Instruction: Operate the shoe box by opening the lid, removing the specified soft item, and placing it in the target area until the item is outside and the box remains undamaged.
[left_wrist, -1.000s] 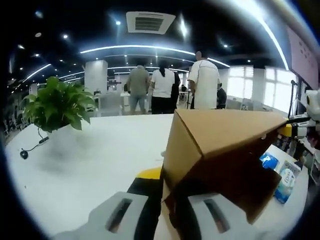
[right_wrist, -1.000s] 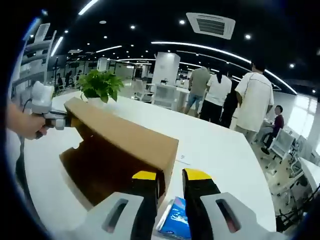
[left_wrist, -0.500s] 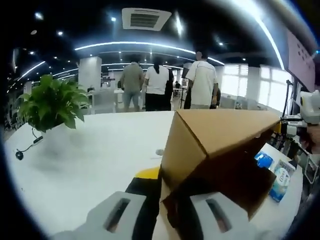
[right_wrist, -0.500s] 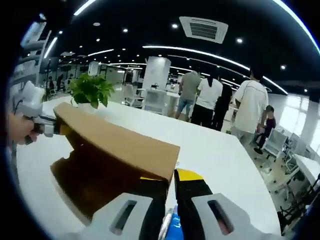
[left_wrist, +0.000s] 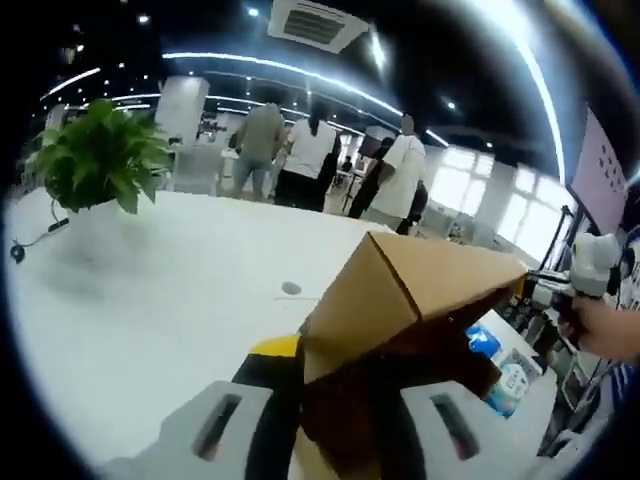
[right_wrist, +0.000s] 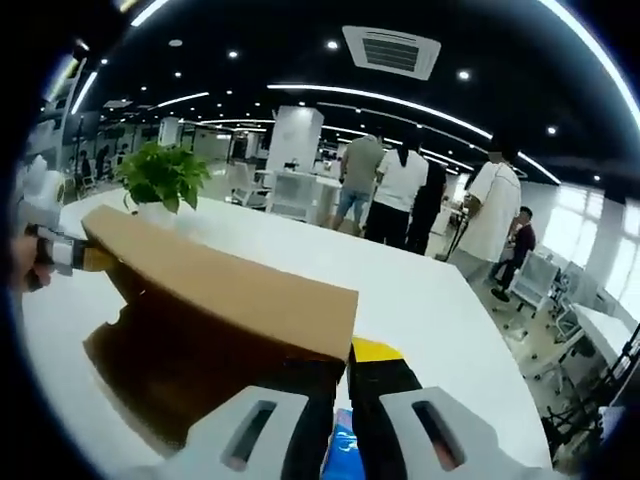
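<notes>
The brown cardboard shoe box lid (left_wrist: 430, 285) is held up off the white table, its dark underside showing. My left gripper (left_wrist: 330, 372) is shut on its near corner, one yellow-tipped jaw outside the cardboard and the other under it. My right gripper (right_wrist: 345, 365) is shut on the opposite end of the lid (right_wrist: 220, 285). Each gripper appears in the other's view: the right one (left_wrist: 590, 268) with a hand at the far right, the left one (right_wrist: 45, 210) at the far left. Blue soft packets (left_wrist: 495, 358) lie under the lid; a blue one (right_wrist: 340, 455) sits just below the right jaws.
A potted green plant (left_wrist: 100, 150) stands on the white table (left_wrist: 150, 290) with a black cable beside it; the plant (right_wrist: 160, 175) also stands beyond the lid. Several people (right_wrist: 400, 190) stand behind the table. Chairs stand at the right (right_wrist: 540, 280).
My right jaws have closed from apart onto the lid's edge. The left gripper keeps its hold. Both views have shifted and tilted, and the lid looks raised a little.
</notes>
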